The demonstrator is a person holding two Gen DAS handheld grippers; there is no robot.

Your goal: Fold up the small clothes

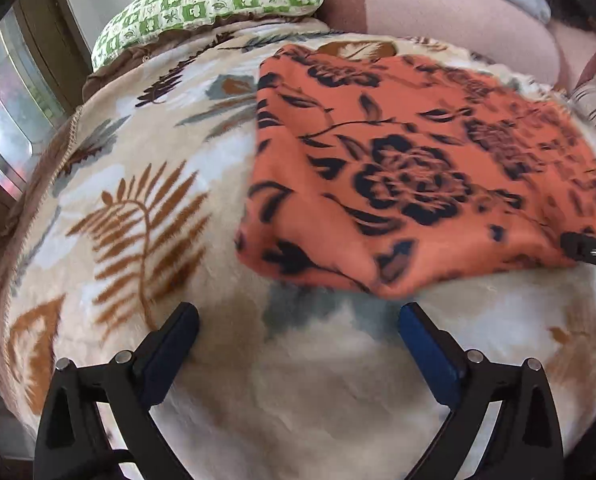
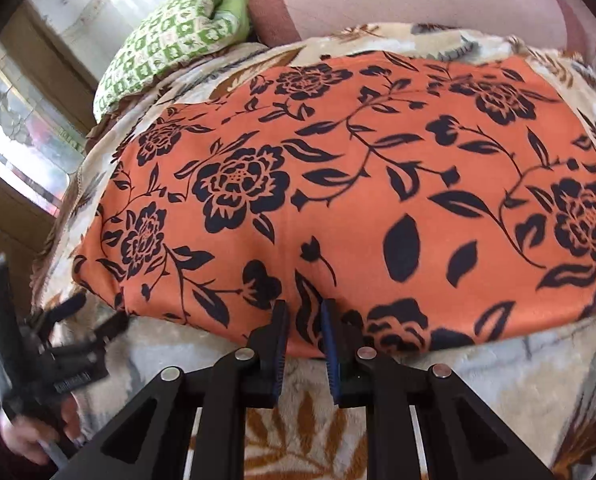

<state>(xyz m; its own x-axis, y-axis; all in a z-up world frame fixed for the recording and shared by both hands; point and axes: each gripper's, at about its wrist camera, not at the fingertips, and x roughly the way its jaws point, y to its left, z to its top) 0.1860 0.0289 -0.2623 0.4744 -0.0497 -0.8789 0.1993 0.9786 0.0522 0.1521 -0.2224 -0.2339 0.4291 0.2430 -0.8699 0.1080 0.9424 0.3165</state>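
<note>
**Orange cloth on the bed, pinched at one edge**

The orange flowered cloth [image 2: 338, 184] lies folded flat on the leaf-patterned blanket [image 1: 138, 208]. The right gripper [image 2: 305, 320] has its jaws nearly closed, and they pinch the near edge of the cloth. The left gripper [image 1: 298, 316] stands spread wide above the blanket, just beside the cloth's near edge, with nothing between its fingers. A green checked pillow [image 1: 202, 4] rests at the far side.

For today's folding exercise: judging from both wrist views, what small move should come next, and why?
Probably bring the open left gripper onto the orange floral cloth's near edge. The right gripper already pinches that edge, while the left holds nothing above the blanket.
</note>
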